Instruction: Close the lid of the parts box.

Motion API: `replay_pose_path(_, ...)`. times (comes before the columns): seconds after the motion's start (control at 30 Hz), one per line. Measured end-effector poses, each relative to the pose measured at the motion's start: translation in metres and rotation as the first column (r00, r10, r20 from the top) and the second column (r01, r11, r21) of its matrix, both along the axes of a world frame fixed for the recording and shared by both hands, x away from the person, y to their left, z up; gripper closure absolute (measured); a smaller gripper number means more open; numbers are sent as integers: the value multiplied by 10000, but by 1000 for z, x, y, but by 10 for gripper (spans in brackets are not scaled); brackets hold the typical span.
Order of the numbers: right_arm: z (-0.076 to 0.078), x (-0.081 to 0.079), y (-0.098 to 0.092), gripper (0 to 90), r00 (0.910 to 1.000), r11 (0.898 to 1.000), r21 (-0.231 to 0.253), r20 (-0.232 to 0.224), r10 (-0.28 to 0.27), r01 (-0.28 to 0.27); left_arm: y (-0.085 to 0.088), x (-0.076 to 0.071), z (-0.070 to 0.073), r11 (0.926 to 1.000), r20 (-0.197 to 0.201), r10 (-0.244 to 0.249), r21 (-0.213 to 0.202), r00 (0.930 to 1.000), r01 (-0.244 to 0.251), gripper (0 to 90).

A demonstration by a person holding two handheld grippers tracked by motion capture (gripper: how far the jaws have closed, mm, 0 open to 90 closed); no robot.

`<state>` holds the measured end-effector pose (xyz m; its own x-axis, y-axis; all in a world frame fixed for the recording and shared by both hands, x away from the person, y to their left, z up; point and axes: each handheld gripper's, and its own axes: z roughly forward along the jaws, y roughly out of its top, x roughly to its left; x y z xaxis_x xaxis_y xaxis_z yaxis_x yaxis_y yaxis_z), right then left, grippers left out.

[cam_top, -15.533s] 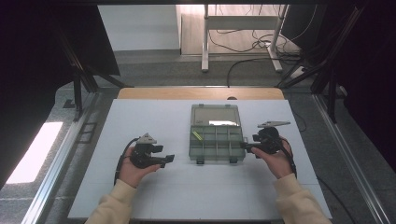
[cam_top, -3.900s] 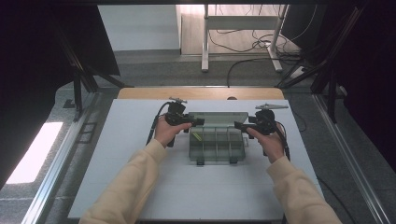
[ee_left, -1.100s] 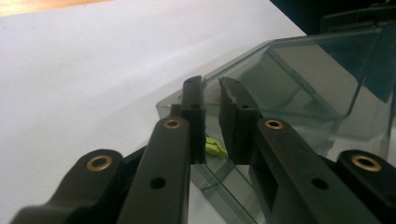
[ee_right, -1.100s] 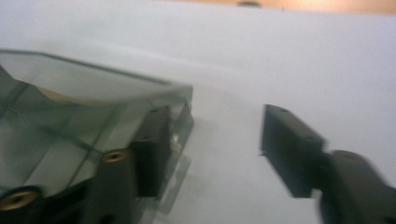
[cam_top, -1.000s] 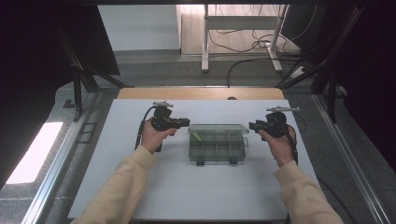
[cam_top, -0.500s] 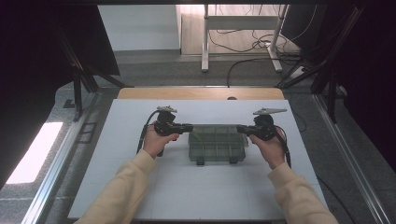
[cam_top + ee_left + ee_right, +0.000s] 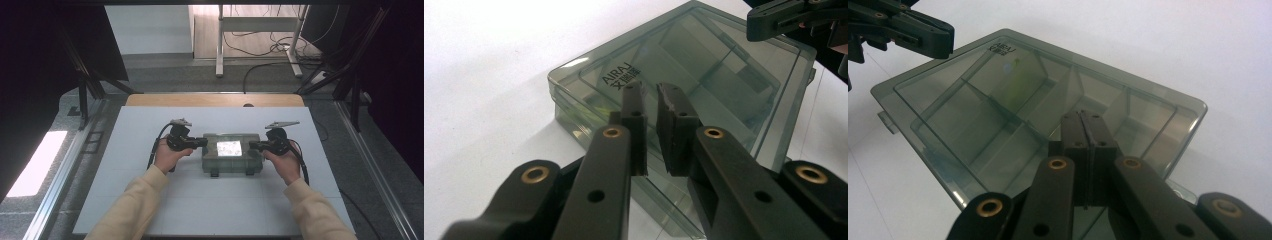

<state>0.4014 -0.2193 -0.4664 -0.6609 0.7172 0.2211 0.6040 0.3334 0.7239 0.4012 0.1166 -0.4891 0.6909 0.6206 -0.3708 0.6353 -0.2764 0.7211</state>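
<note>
High view, box: the smoky clear compartment box lies lid-down-shut at the centre of the white table, two latch tabs poking from its near edge.
High view, grippers: the left gripper meets the box's left end and the right gripper its right end, each hand just beside the box.
Left gripper view, claw: the left gripper hangs over the lid near the printed corner, jaws nearly together with a thin gap, clasping nothing; whether the tips touch the lid cannot be told.
Left gripper view, far side: the other gripper shows at the upper right of the frame, over the box's far end.
Right gripper view, claw: the right gripper has its jaws clenched flat against each other, with nothing between them, over the lid above the dividers; the box spans the middle of the frame.
Step in hand: judged as pressing the closed lid down from both ends.
Next move: likely calls for the latch tabs at the near edge to be snapped shut, keeping the box from sliding on the smooth table.
</note>
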Motion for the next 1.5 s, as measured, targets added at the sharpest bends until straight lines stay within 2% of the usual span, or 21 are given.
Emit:
replay_pose_path(0.23,-5,-3,-1,898,10000,10000,99,-58,-8,8,-1,-3,-3,10000,27,14,96,10000,-15,825)
replay_pose_path(0.43,-9,-6,-2,899,9999,10000,11,-144,38,-38,-2,-6,-7,9996,100,2,281,10000,-4,825)
replay_pose_path(0.93,-15,-10,1,899,9997,9993,-318,-138,201,-205,-4,-9,-12,9991,116,-29,431,9999,24,829)
replay_pose_path(1.3,-19,-14,-1,900,9991,9992,-169,-187,368,-371,-5,-8,-15,9992,80,-9,397,10000,6,832)
replay_pose_path(1.5,-20,-12,-1,899,9987,9988,-104,-164,478,-480,-1,-7,-15,9991,90,153,398,9998,-156,832)
